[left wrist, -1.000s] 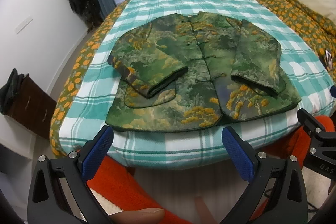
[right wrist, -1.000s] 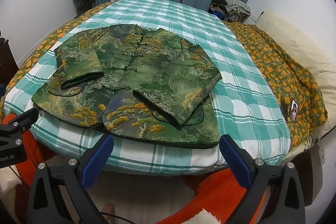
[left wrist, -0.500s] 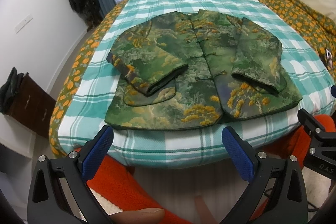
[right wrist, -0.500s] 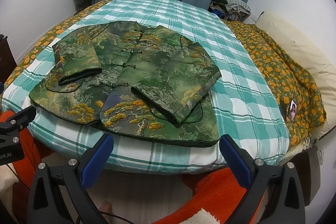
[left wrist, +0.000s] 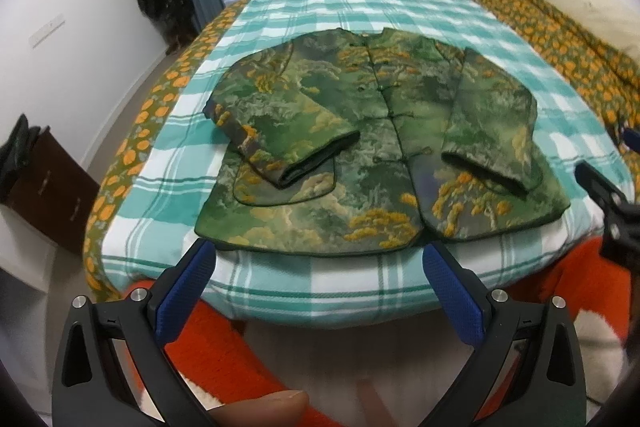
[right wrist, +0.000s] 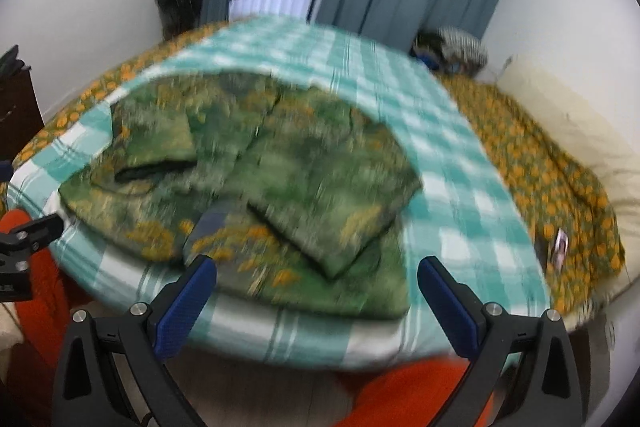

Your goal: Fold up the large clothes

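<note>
At the far left a dark cabinet [left wrist: 44,187] stands against the wall, well apart from the work. Next comes the left gripper [left wrist: 318,267], hanging off the near edge of the bed [left wrist: 304,3] with its jaws spread wide and nothing between the blue pads [left wrist: 182,291]. The jacket [left wrist: 360,147] lies buttoned and face-up on the checked cover, near the bed's near edge, both sleeves already crossed in over the chest — probably so the body can next be doubled hem to collar. Its hem sits just beyond the left gripper's fingertips, likely why both tools wait low at that edge. The right gripper [right wrist: 316,267] is likewise wide open and empty; its view is smeared, so finer detail is lost. An orange-patterned quilt [left wrist: 560,39] lies along the right.
</note>
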Demonstrator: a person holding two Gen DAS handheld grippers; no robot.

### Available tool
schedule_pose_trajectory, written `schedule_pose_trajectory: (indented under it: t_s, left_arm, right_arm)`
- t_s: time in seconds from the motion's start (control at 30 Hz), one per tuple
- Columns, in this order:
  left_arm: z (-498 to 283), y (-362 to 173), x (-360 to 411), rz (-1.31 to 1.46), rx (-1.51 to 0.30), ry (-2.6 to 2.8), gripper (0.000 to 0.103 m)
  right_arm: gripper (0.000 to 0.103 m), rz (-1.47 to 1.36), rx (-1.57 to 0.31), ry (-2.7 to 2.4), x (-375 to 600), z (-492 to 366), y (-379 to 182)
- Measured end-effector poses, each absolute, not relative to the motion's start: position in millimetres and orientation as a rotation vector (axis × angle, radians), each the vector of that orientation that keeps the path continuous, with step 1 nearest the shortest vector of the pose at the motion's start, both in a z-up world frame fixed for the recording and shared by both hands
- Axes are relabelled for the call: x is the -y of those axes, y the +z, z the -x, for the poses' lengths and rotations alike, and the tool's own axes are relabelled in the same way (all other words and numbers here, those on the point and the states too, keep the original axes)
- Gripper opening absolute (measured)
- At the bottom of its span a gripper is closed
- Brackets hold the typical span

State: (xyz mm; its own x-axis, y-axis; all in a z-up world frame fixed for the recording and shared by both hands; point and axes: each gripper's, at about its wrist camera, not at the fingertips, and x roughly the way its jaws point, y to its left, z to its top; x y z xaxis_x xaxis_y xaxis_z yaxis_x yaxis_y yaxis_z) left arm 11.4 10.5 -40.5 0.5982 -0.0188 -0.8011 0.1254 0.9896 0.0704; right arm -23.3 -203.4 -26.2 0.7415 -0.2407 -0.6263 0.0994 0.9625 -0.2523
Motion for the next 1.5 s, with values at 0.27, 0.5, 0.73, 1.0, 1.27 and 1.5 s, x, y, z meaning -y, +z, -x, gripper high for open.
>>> schedule_pose_trajectory:
  t_s: [0.27, 0.5, 0.73, 1.0, 1.27, 1.5]
  left_arm:
    - [-8, -40, -11, -0.166, -0.886, -0.112, 0.103]
    - [-10, -49, -22, -0.088, -0.953, -0.167, 0.103]
    - [-18, -60, -36, -0.011, -1.005, -0.137, 0.103]
    - [-21, -59, -29, -0.106, -0.978, -0.144, 0.103]
    - [-64, -61, -50, -0.170, -0.914, -0.223, 0.103]
    - [-114, -97, -33, -0.357, -0.926, -0.385, 0.103]
  right_arm:
    - [0.102, 0.354, -0.915, 0.043, 235, -58, -105]
    - [0.101, 0.360, -1.006, -0.014, 243, -116, -165]
    - [0.035, 0.194, -1.025, 0.004, 256, -127, -168]
    - [0.014, 0.104, -0.835, -0.066, 276, -80, -90]
    - [0.014, 0.044, -0.685, -0.451, 409, -21, -15]
    - [0.052, 0.035, -0.703, -0.816, 493, 13, -17]
